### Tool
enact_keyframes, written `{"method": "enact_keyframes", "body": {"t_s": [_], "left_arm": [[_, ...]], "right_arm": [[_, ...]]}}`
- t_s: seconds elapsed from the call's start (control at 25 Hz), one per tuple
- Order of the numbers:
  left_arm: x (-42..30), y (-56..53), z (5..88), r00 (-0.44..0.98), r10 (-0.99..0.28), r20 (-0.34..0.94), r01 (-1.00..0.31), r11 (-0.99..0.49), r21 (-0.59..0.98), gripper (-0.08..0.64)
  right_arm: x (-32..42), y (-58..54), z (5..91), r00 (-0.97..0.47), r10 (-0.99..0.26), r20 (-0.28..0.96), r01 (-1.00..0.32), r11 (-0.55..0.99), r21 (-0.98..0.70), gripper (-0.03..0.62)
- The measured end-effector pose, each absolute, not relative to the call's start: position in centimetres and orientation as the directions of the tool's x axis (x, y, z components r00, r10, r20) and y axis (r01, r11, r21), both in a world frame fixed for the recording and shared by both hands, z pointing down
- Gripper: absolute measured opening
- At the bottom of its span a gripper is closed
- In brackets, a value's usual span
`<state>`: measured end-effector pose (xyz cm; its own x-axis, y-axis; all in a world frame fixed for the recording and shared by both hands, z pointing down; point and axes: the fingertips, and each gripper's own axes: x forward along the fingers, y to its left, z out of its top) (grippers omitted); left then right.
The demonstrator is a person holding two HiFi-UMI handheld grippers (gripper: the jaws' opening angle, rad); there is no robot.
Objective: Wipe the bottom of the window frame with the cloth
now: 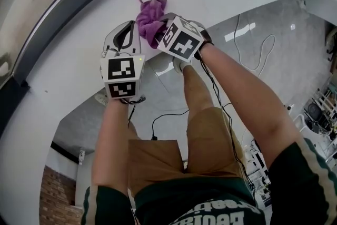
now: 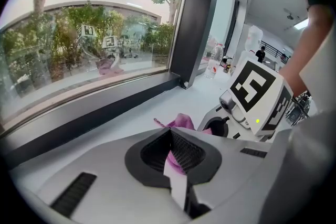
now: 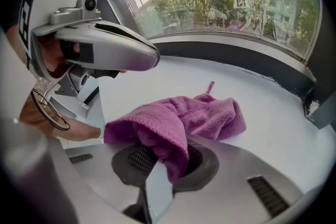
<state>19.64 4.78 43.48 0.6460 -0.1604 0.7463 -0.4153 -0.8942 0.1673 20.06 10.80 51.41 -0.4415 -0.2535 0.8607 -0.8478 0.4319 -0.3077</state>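
A purple cloth (image 1: 151, 17) lies bunched on the white sill (image 1: 79, 60), below the dark bottom rail of the window frame (image 1: 58, 13). My right gripper (image 1: 161, 32) is shut on the cloth's near edge; in the right gripper view the cloth (image 3: 184, 120) drapes out of the jaws (image 3: 169, 162) onto the sill. The left gripper (image 1: 126, 30) hovers just left of the cloth with its jaws together and nothing clearly held. In the left gripper view, the cloth (image 2: 181, 121) peeks past the left gripper's tip (image 2: 170, 132). The frame rail (image 3: 236, 54) curves behind the cloth.
Bottles and small items (image 2: 213, 64) stand at the sill's far end by a dark upright post (image 2: 197, 18). A dark corner piece (image 3: 320, 113) sits on the right of the sill. Cables (image 1: 253, 55) trail on the floor below, beside the person's legs.
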Motion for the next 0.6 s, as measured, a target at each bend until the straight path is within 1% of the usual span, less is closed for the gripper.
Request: {"method": "enact_keyframes", "body": {"t_s": [0.6], "left_arm": [[26.9, 6.6, 43.7, 0.668, -0.121, 0.734, -0.361, -0.915, 0.177, 0.009]], "right_arm": [[28.2, 13.2, 51.7, -0.390, -0.281, 0.877, -0.892, 0.352, -0.284, 0.075]]}}
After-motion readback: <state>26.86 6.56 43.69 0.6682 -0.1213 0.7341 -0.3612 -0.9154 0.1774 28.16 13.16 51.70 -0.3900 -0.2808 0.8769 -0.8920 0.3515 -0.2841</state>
